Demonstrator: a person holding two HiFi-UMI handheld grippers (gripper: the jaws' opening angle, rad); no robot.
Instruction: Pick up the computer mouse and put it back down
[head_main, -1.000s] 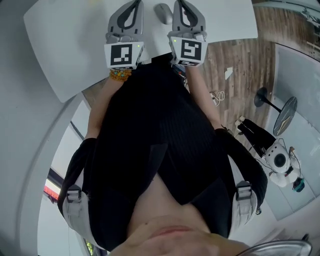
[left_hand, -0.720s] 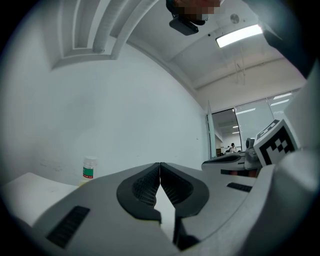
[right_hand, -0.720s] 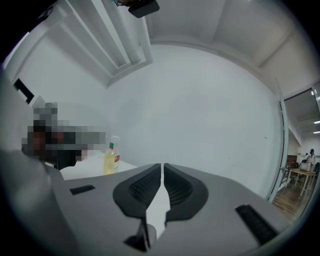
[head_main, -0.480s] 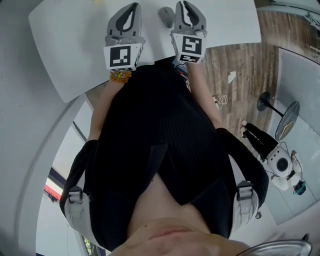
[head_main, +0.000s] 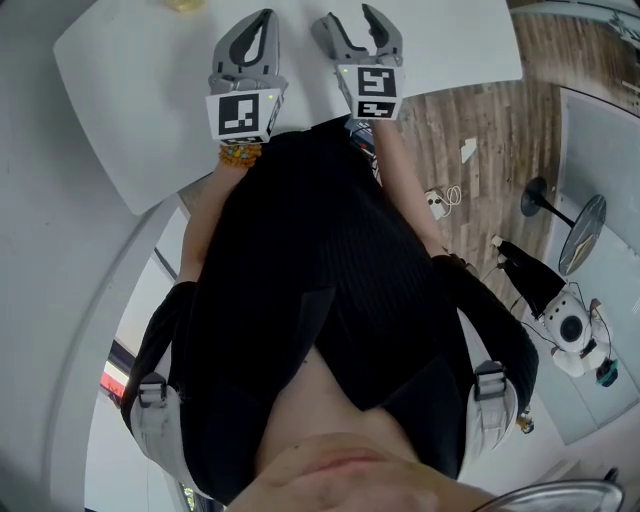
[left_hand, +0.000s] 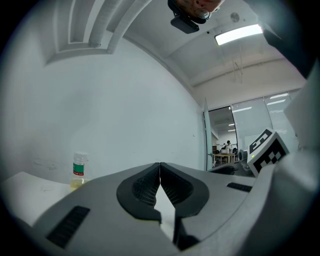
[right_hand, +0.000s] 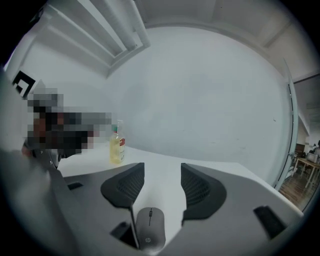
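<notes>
On the white table (head_main: 150, 90): grey computer mouse (right_hand: 150, 234), lying flat, the nearest item.
Right gripper (right_hand: 161, 172): jaws have just been opening; spread either side of the mouse, which sits low between them; pads not pressing on it.
Left gripper (left_hand: 160, 167): jaws pressed together, nothing in them; alongside the right one.
Bottle (right_hand: 116, 145): upright, yellowish liquid; farther back on the table, well apart from the mouse.

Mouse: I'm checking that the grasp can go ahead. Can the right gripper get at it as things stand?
Probably yes. The right gripper has just been opening its jaws; they stand apart, with the mouse on the table between them, not pressed. Nothing blocks it.
</notes>
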